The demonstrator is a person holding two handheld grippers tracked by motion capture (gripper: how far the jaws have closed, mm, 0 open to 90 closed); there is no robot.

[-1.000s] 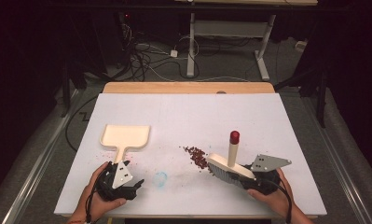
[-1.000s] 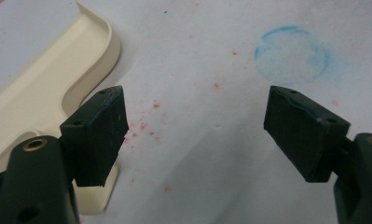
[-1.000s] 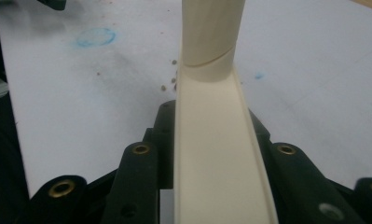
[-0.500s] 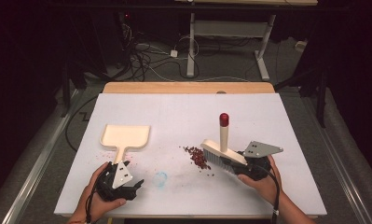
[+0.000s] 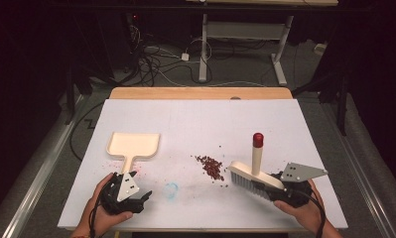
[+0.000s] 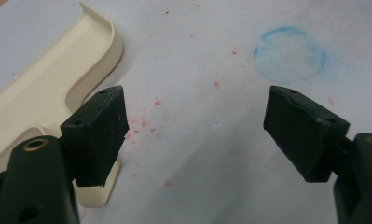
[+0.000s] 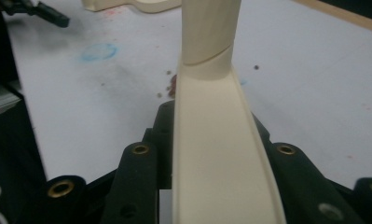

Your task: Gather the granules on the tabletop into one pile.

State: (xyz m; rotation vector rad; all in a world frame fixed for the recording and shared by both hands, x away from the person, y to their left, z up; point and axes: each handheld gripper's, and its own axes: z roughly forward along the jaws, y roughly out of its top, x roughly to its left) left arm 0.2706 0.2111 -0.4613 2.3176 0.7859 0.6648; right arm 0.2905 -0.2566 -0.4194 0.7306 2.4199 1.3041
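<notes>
While our right gripper (image 5: pixel 277 191) clamps its 2 jaws on the cream brush (image 5: pixel 252 173) near the table's (image 5: pixel 205 119) front right edge, bristles down beside the red crumbs (image 5: pixel 210 167), our left gripper (image 5: pixel 136 198) rests wide open and empty at the front left, by the dustpan (image 5: pixel 133 145) handle.

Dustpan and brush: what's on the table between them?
In the high view, a pile of small dark red bits lies between the dustpan and brush.
</notes>
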